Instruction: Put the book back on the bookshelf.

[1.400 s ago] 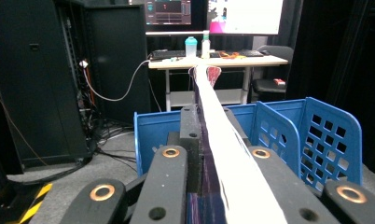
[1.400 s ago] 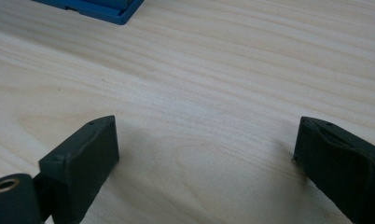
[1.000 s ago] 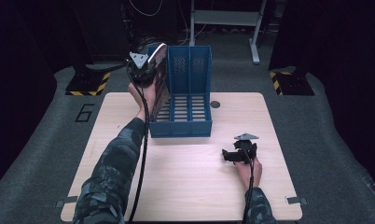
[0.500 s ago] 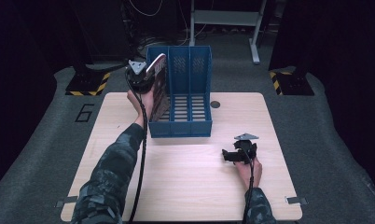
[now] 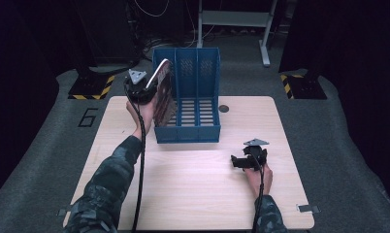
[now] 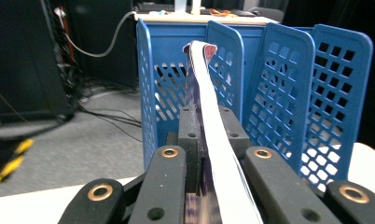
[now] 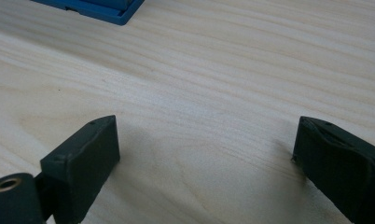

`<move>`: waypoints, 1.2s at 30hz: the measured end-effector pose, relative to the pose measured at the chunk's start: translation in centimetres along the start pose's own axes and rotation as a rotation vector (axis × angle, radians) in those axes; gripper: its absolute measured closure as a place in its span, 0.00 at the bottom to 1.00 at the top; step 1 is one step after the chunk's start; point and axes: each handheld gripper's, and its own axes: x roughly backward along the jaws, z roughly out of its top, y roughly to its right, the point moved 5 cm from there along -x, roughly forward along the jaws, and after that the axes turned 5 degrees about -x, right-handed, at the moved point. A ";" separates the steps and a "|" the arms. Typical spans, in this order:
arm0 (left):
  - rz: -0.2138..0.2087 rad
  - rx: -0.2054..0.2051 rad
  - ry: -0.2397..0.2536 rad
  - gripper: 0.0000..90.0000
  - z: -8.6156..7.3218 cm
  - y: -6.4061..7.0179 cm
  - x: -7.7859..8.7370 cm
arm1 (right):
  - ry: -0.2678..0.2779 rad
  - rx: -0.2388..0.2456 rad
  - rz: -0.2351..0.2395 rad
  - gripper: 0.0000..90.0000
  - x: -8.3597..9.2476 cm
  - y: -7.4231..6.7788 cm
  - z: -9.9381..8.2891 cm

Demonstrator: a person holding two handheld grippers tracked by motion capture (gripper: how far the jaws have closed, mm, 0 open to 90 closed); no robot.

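A blue three-slot file rack (image 5: pixel 193 104) stands on the wooden table (image 5: pixel 183 194) near its far edge. My left gripper (image 5: pixel 143 90) is shut on a thin magazine (image 5: pixel 163 94) with a dark red cover, held upright and leaning into the rack's left slot. In the left gripper view the magazine (image 6: pixel 209 93) rises from between the closed jaws toward the rack's dividers (image 6: pixel 279 88). My right gripper (image 5: pixel 239 161) rests low over the table at the right, open, with only bare wood between its fingers (image 7: pixel 85 158).
A round dark hole (image 5: pixel 224 108) sits in the table right of the rack. Grey carpet surrounds the table, with yellow-black striped blocks (image 5: pixel 91 87) on the floor at both far corners and a metal desk frame (image 5: pixel 234 19) behind.
My left gripper has carried the magazine down and to the right, further into the rack's left slot. The right gripper has stayed where it was.
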 end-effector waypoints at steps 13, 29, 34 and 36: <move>-0.082 -0.021 -0.028 0.61 0.3 0.0 1.6 | 0.010 0.002 0.000 0.08 0.0 0.0 0.0; -0.132 -0.008 -0.102 0.31 -2.2 -0.8 1.4 | 0.007 0.003 0.000 0.09 0.0 0.1 0.0; -0.130 -0.001 -0.126 0.25 -3.5 -1.1 0.9 | 0.016 -0.004 0.004 0.10 0.0 0.1 0.0; -0.126 0.007 -0.137 0.24 -3.9 -1.2 0.6 | 0.017 -0.001 -0.002 0.10 0.0 0.1 0.0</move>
